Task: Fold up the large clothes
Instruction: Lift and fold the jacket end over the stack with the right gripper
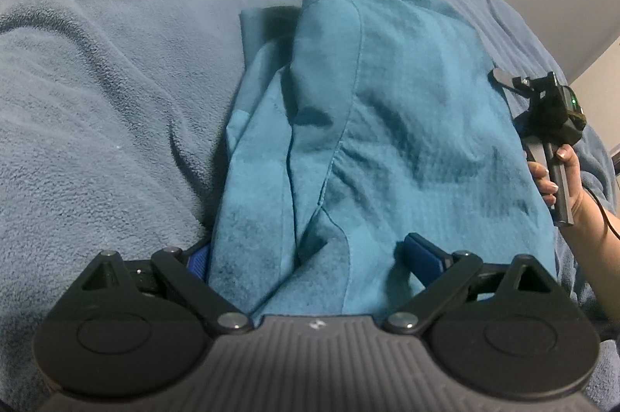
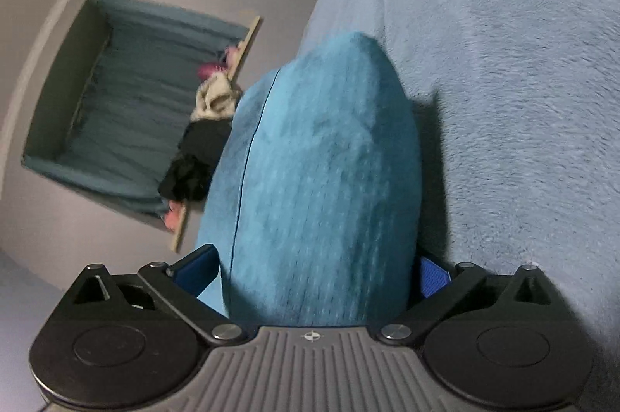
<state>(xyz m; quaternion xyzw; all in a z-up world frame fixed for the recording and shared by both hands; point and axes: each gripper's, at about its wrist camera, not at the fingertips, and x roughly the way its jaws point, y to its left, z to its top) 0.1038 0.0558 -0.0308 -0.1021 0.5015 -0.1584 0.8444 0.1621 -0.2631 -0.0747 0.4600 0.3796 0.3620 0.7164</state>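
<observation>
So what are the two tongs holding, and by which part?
Both grip the teal garment: left tongs straddle its near edge, right tongs a bunched fold. Firmness of either grip cannot be told.

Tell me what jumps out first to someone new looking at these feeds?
The teal fleece garment dominates, partly folded lengthwise on the grey-blue blanket, its near edge lying between the left gripper fingers. In the right wrist view, the right gripper has a bunched fold of the same fleece between its fingers, with a fabric-lined box on the floor beyond.
</observation>
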